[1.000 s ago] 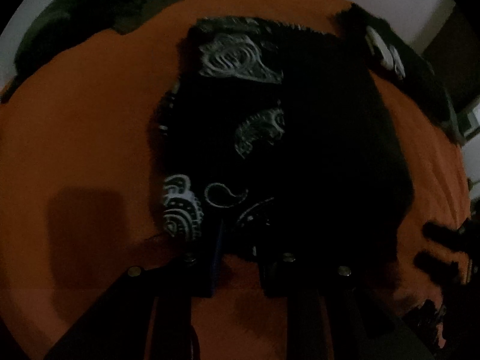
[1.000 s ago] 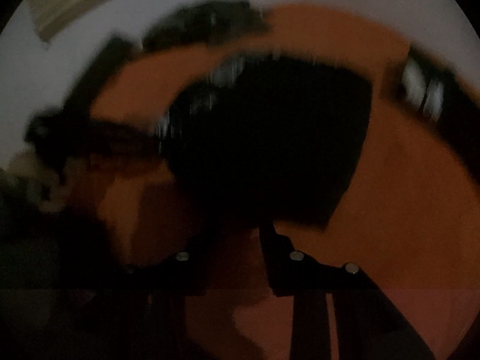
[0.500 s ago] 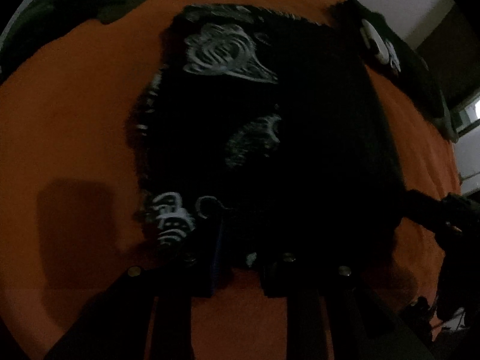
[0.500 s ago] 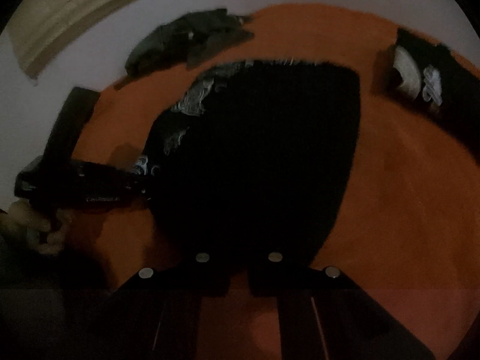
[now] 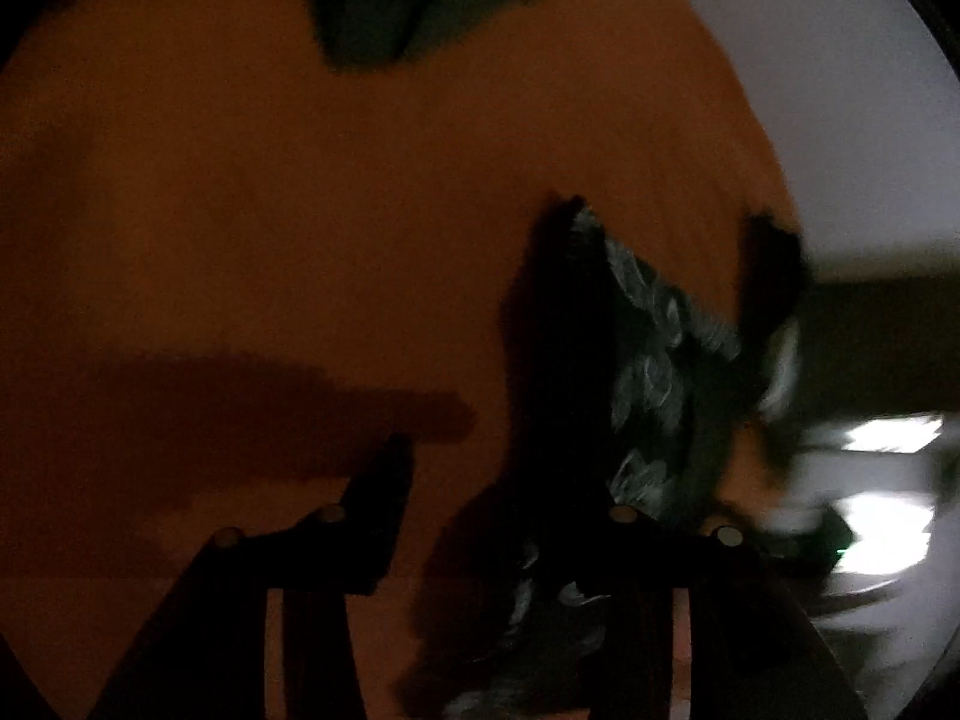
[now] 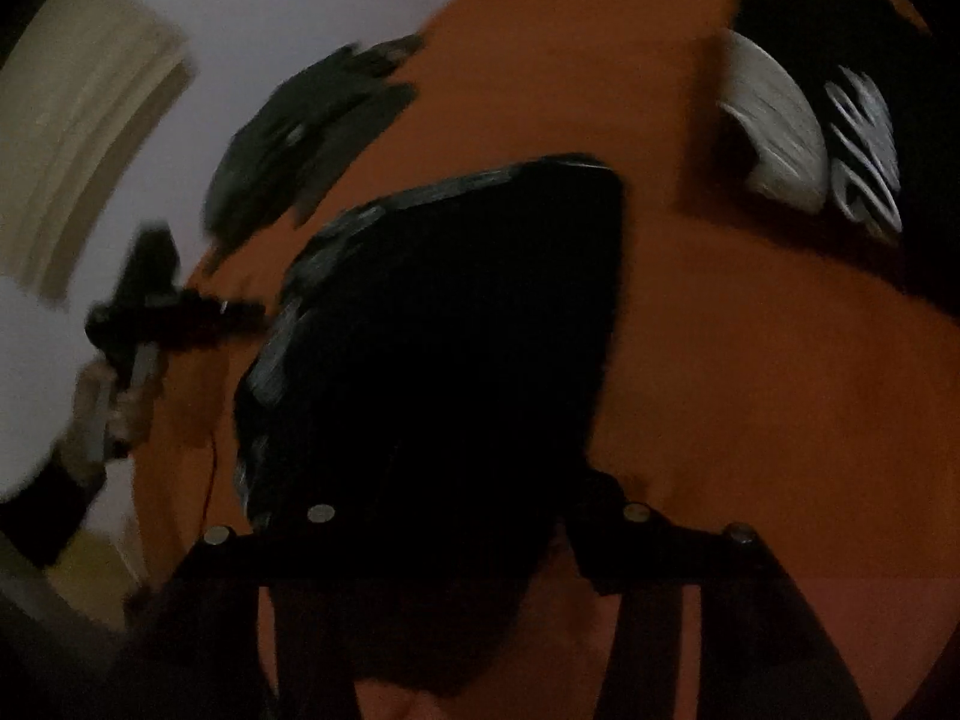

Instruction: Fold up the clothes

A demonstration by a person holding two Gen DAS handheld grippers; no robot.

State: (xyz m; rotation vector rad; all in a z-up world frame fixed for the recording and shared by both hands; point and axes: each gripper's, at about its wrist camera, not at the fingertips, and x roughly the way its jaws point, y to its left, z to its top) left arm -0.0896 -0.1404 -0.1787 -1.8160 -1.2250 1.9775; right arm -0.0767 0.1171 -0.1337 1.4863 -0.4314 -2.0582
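Both grippers, left (image 5: 504,480) and right (image 6: 444,516), jaws just parted, over black patterned garment (image 6: 432,324) on orange surface (image 6: 750,390).

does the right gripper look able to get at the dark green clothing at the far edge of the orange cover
Probably yes, with a stretch. The right gripper has open jaws low over the black patterned garment; the green clothing lies beyond it with only open orange cover around.

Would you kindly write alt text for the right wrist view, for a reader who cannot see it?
A black garment with pale print along its left edge lies on an orange surface, in front of the right gripper, whose jaws stand apart. A dark green garment lies behind it, a black-and-white one at upper right; the picture is dim and blurred.
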